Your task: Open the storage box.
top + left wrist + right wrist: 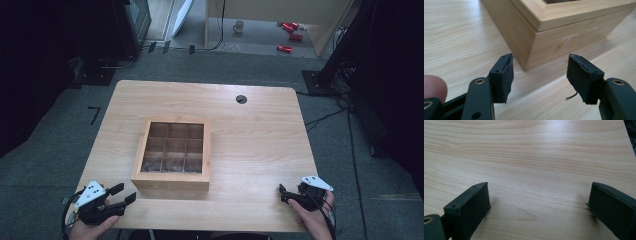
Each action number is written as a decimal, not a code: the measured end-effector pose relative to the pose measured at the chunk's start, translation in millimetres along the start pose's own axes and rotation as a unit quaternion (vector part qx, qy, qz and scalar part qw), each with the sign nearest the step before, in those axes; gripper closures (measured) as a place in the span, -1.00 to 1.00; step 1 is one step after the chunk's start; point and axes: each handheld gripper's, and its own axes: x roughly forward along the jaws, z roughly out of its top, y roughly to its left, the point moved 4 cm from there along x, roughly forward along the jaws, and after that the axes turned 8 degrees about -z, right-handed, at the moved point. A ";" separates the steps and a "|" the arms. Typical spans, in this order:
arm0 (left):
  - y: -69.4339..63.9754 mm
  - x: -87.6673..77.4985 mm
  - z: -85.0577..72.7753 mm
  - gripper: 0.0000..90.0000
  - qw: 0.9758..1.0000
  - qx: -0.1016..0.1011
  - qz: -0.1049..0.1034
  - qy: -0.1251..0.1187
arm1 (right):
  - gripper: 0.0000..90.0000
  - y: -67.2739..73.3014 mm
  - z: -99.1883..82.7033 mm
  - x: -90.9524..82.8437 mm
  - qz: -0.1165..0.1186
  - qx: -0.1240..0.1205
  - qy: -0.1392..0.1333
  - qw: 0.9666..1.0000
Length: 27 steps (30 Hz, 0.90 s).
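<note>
Black jaws of the left gripper stand apart in the foreground of the left gripper view, clamped on nothing and aimed at the near corner of the box. Behind them, the table of pale wood carries the wooden box at its middle, toward the left. The box is square, light-toned, with a framed window lid through which a three-by-three grid of compartments shows; pale letters are faintly visible on its front wall but cannot be read. In the high view the left gripper hovers just beside the box's near-left corner, while the right gripper sits at the near right edge, well apart from the box, jaws likewise spread over bare wood. Judged as an approach toward the box: the lid's overhanging front edge looks the best purchase, and the right gripper should steady the body before any lift.
</note>
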 end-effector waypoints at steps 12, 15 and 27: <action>-5.8 12.2 4.8 0.02 1.000 0.003 0.013 0.001 | -0.87 1.3 0.7 -0.2 0.002 -0.003 -0.003 1.000; -2.9 12.8 7.2 0.12 1.000 0.009 0.021 0.000 | -0.85 1.0 1.0 -1.2 0.003 -0.006 0.000 1.000; 0.5 14.1 18.6 0.42 0.999 0.022 0.032 -0.008 | -0.80 20.2 7.4 -10.9 0.024 -0.022 -0.013 0.999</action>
